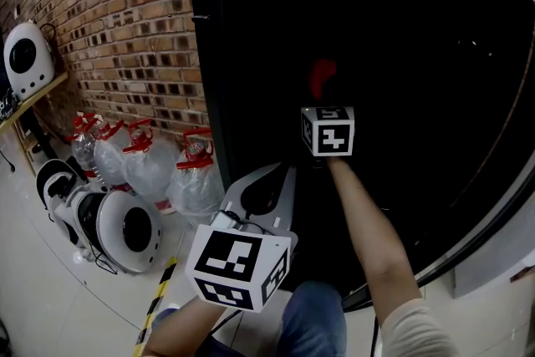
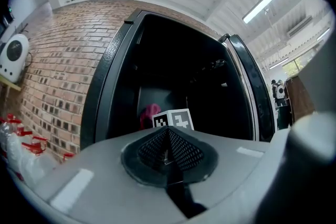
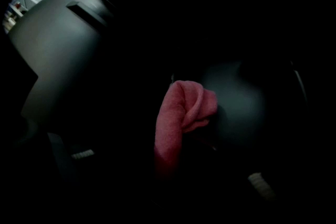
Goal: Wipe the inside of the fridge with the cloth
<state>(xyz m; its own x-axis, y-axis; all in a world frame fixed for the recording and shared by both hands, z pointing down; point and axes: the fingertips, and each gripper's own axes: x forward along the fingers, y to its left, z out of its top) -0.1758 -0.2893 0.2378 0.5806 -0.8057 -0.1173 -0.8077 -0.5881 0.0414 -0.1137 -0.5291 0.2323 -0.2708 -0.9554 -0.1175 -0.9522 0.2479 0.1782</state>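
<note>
Pink cloth [image 3: 172, 126] lengthwise vertical, tail down

Fridge interior too dark to read.
Head view: inside of the fridge [image 1: 203, 96] is solid black, its walls can't be resolved. Right gripper view: right gripper [image 1: 323, 100] jaws lost in the dark, grip unreadable; cloth [image 3: 176, 123] lower end fades out.

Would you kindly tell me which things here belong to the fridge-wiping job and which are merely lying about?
Job: fridge, open; pink cloth; right tongs gripping it inside.
Lying about: water bottles by the brick wall; white round machines on the floor; left tongs, shut and empty.
</note>
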